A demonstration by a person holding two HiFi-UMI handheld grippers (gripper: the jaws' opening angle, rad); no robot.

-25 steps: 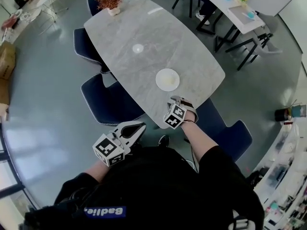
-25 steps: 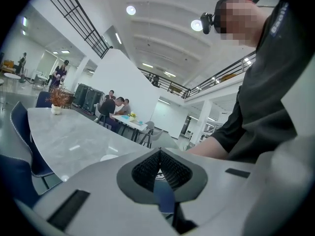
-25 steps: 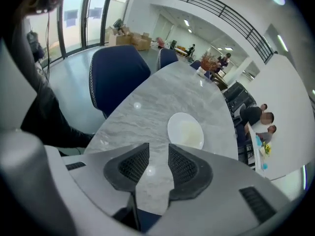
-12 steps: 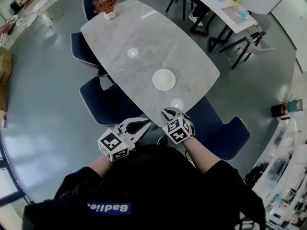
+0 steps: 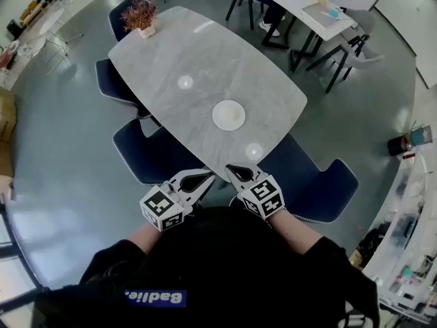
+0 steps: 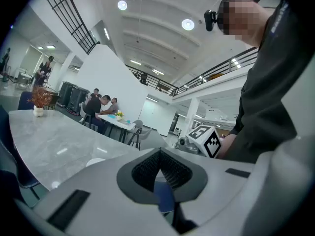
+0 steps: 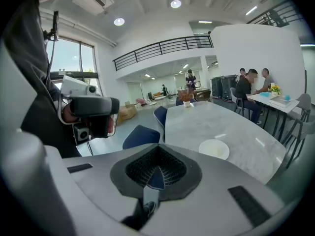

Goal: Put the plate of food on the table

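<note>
Near the close end of the tabletop point(image 5: 205, 53), the head view shows both claws hanging just off its edge, over the person's dark top. The left claw point(image 5: 209, 178) and the right claw point(image 5: 232, 169) point toward the tabletop, and neither touches anything. The plate point(image 5: 228, 115) sits on the tabletop, a little in from that close end and clear of both claws. It is white with a pale yellowish patch that is too small to identify. A potted plant point(image 5: 140, 19) stands at the far end of the tabletop, and dark blue chairs point(image 5: 147, 152) are drawn up along its sides.

Left gripper view: the jaws are pressed together with nothing between them. The tabletop stretches away at left, and a sliver of the plate shows just above the claw body.

Right gripper view: the jaws have just been closing and now meet, empty. The plate lies ahead and to the right on the tabletop.

By the look of things the plate is already set down, so little remains to do. If it needs moving, it is probably glazed crockery: stiff, smooth, moderately heavy for a pinch and easily chipped. The rim nearest the tabletop's close end is the place to take hold, gripping top and underside. It should be kept level so the food does not slide.
</note>
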